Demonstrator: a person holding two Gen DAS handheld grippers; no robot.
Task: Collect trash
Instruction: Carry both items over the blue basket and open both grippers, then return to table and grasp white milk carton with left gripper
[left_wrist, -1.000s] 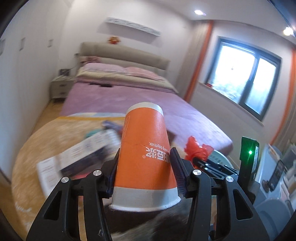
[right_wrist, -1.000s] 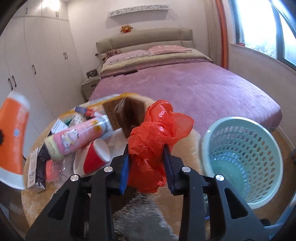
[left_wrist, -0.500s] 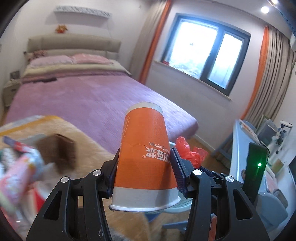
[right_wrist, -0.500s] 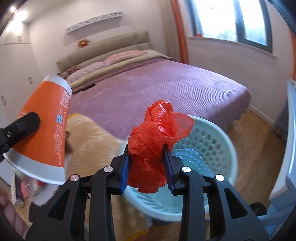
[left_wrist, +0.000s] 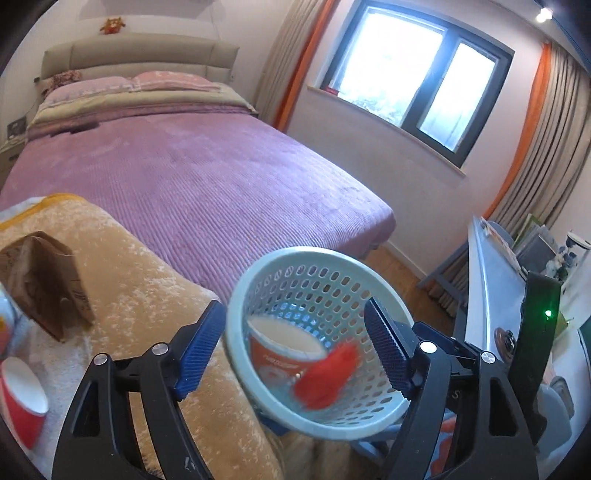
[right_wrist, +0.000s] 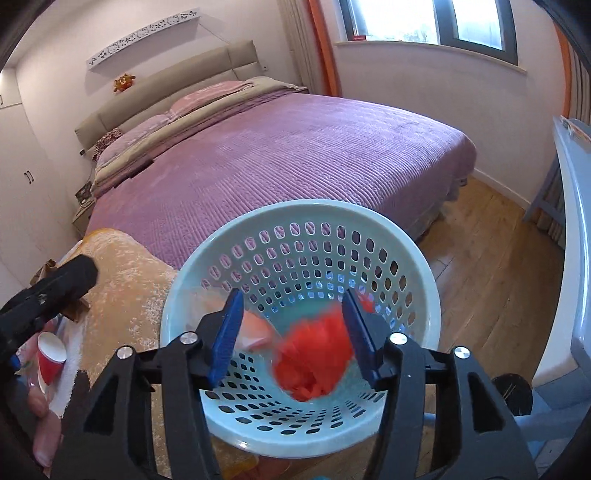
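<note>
Right wrist view: both tongs (right_wrist: 291, 339) (left_wrist: 295, 350) gape wide, empty, above basket (right_wrist: 413, 258).

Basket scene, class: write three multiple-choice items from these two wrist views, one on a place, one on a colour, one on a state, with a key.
1. Where is the orange cup?
A. on the bed
B. in the basket
C. in the left gripper

2. What colour is the crumpled bag?
A. red
B. blue
C. white

3. How are the right gripper jaws?
A. shut on the bag
B. shut, empty
C. open

Key: B, it lies inside the mesh wall; A, bright red; C, the pads stand apart, gripping nothing.
</note>
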